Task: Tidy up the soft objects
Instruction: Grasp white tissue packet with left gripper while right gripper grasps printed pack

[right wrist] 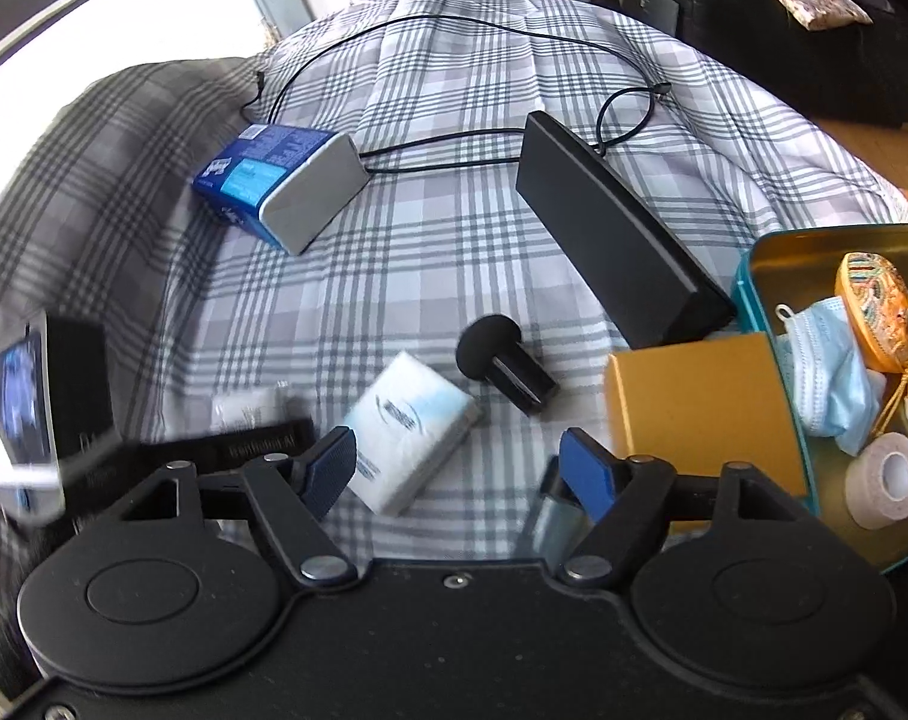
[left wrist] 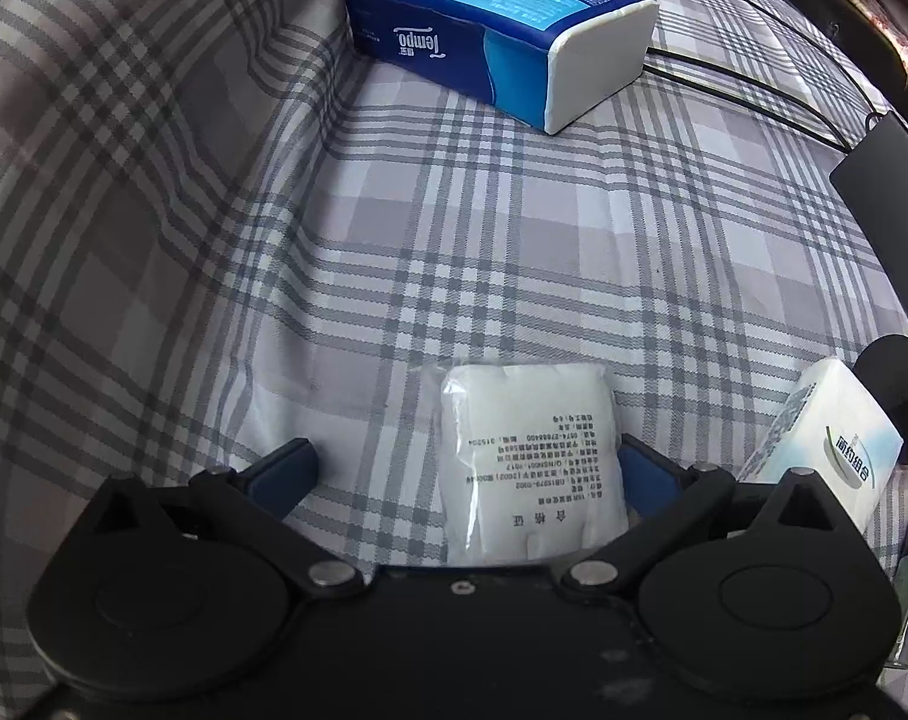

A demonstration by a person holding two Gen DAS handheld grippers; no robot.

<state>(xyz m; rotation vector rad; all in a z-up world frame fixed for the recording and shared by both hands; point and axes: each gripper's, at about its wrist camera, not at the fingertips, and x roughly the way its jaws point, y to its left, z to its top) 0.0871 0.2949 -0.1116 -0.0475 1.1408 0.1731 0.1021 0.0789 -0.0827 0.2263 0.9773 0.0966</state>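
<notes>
**Two pick-ups lining up: a gauze packet under the left gripper, a tissue pack under the right**

The left gripper [left wrist: 466, 462] points down at the plaid bedsheet [left wrist: 514, 252] with its jaws spread wide. A sealed white packet [left wrist: 529, 462], printed with small text and probably gauze or cotton pads, lies flat between the fingers, close against the right-hand pad and well clear of the other. Nothing presses on it, so it is not yet gripped.

The right gripper [right wrist: 460, 471] is also released. A small white-and-blue pocket tissue pack [right wrist: 409, 438] lies on the sheet just beside its left finger and mostly ahead of the fingertips, not squarely between them. Whether that finger touches the pack cannot be told.

An open teal tin [right wrist: 784, 396] with a gold interior sits at the sheet's right edge. It already holds a blue face mask [right wrist: 832, 372], a roll of white tape [right wrist: 886, 480] and an orange ornamented pouch [right wrist: 877, 318], so it looks like the collecting place. A large blue Tempo tissue pack [left wrist: 496, 30] rests toward the far side of the bed, beside a black cable [right wrist: 454, 144]. A black slab-shaped device [right wrist: 616, 228] and a small black knob-like object [right wrist: 505, 363] lie nearer the tin.

In my judgement the step in hand is reaching for the next soft items. The left gripper needs to shift so the packet is centred, then close gently, since the film wrapper could slip. The right gripper needs to slide over so the pocket pack sits between both pads before closing, then carry it to the tin.
</notes>
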